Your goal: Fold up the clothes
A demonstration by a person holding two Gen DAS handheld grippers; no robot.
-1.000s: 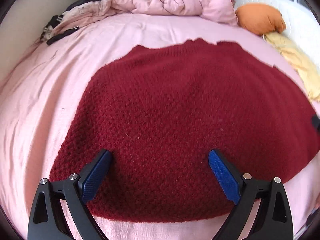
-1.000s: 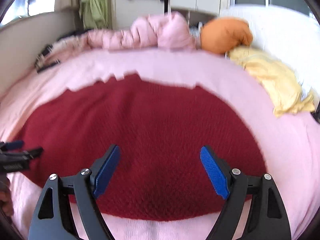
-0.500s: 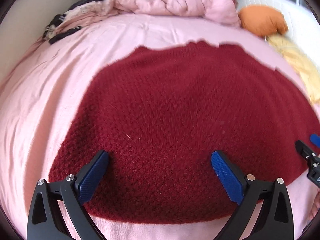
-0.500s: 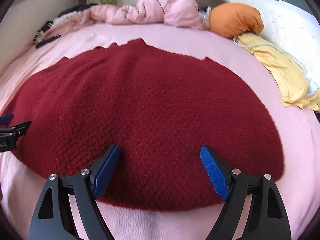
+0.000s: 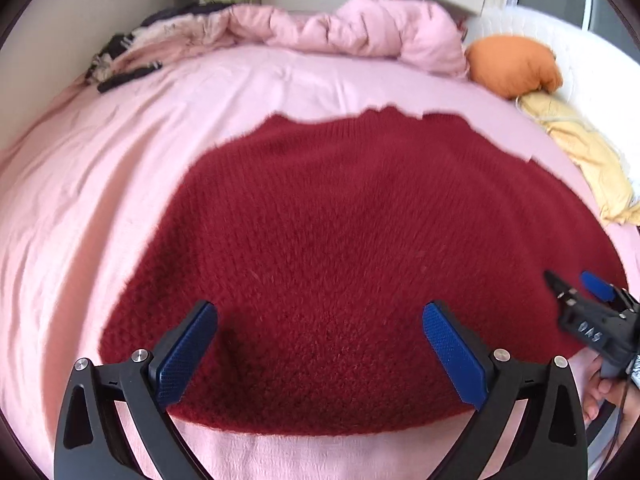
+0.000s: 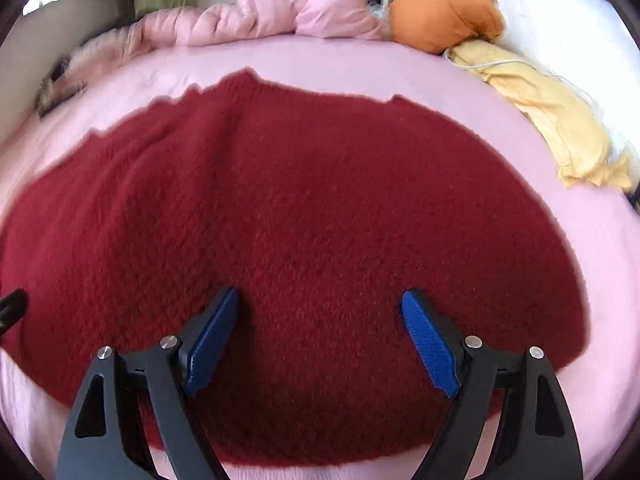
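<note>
Bright daylight from the far side washes both fisheye views; edges bend and darken, soft shadows lie near, and the right view is slightly blurred.

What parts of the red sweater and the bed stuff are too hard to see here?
- Sweater sleeves: neither view shows them; perhaps folded under.
- Sweater's near edge, right wrist view: partly behind the right tool.
- Dark things at the bed's far left: too small and blurred to name.
- Yellow cloth: runs off the right edge.
</note>
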